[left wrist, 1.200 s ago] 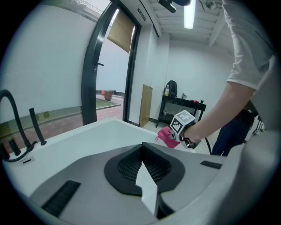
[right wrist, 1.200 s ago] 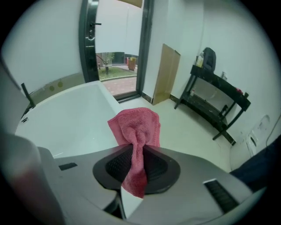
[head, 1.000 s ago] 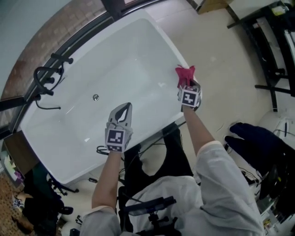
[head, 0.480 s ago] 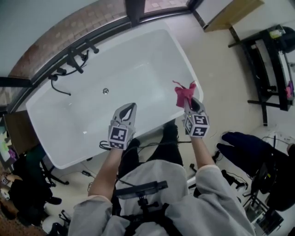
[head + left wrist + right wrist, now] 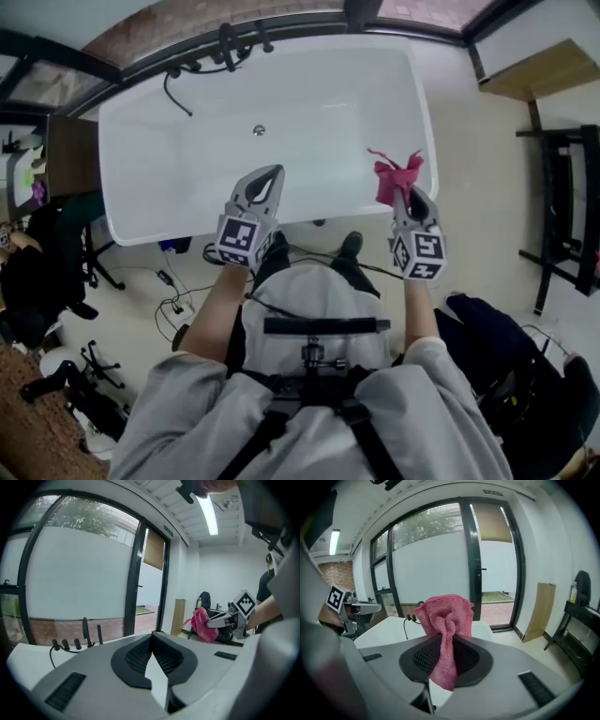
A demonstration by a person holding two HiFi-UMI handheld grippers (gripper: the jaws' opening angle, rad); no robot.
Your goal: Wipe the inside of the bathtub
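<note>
My right gripper has its jaws clenched on the pink cloth, over the near right corner of the white bathtub; my left gripper jaws are pressed together, empty

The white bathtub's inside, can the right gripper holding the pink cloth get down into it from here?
Probably yes. The right gripper, jaws shut on the pink cloth, hovers at the white bathtub's near rim, and the open basin ahead shows nothing in the way.
</note>
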